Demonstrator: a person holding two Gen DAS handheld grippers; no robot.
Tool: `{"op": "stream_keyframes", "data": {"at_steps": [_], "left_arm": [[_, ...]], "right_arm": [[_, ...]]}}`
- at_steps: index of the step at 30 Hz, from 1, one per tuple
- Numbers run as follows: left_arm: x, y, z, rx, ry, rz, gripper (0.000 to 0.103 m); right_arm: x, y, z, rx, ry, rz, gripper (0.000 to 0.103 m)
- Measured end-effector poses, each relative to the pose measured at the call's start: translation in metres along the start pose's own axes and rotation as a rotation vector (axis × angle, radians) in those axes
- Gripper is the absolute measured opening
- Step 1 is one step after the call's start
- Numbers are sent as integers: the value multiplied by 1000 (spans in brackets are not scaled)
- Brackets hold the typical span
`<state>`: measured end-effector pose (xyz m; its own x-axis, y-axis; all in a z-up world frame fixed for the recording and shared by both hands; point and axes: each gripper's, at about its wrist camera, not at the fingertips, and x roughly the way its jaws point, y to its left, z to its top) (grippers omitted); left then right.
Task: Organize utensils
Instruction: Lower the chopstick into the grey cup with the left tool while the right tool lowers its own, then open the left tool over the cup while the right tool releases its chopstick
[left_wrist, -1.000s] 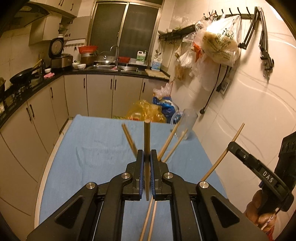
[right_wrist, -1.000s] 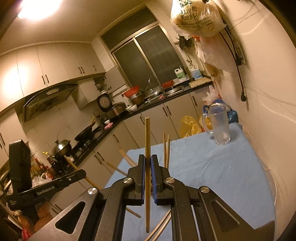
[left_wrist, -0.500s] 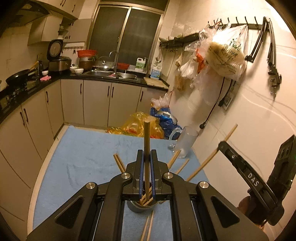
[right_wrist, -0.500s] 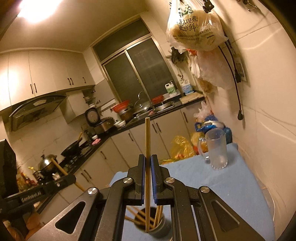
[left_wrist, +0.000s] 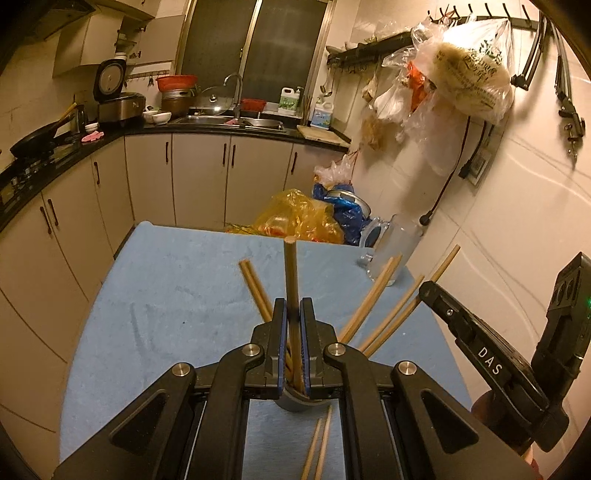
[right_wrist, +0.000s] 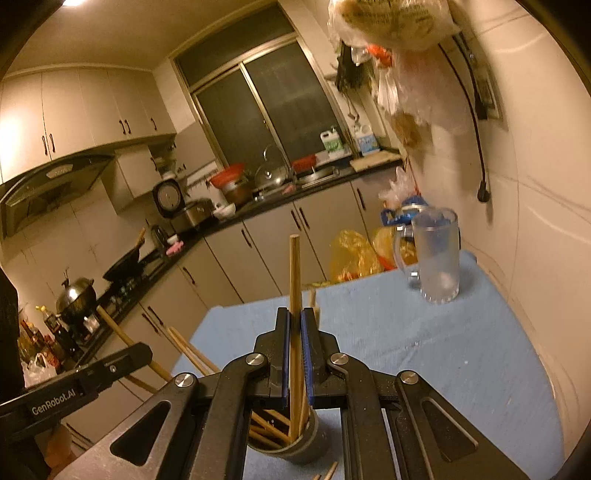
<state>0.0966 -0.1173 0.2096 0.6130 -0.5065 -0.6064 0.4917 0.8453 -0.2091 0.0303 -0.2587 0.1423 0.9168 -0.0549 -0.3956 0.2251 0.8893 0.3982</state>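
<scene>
My left gripper (left_wrist: 293, 325) is shut on an upright wooden chopstick (left_wrist: 290, 273). Its lower end reaches down into a grey holder cup (left_wrist: 293, 401) below the jaws. Several chopsticks (left_wrist: 373, 299) fan out of that cup. My right gripper (right_wrist: 294, 332) is shut on another upright chopstick (right_wrist: 294, 269), whose lower end dips inside the grey holder cup (right_wrist: 306, 448) among several chopsticks (right_wrist: 266, 428). The right gripper's body (left_wrist: 491, 365) shows at the right of the left wrist view. The left gripper's body (right_wrist: 74, 387) shows at the left of the right wrist view.
A blue cloth (left_wrist: 166, 295) covers the table. Two loose chopsticks (left_wrist: 317, 446) lie on it in front of the cup. A frosted glass mug (right_wrist: 436, 258) stands at the far right corner by the wall. Plastic bags (left_wrist: 303, 218) sit beyond the far edge.
Both grippers have come down and forward with their chopsticks. The grey cup has come into view under each, and the chopstick ends now sit in it.
</scene>
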Motion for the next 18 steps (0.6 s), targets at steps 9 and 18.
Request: {"op": "stream_keyframes", "data": {"at_steps": [9, 18], "left_arm": [[-3, 0, -5, 1, -7, 6, 7], [-38, -2, -12, 12, -69, 11, 20]], "right_arm": [[-3, -5, -4, 16, 30, 29, 8], [-33, -11, -6, 48, 11, 42, 12]]}}
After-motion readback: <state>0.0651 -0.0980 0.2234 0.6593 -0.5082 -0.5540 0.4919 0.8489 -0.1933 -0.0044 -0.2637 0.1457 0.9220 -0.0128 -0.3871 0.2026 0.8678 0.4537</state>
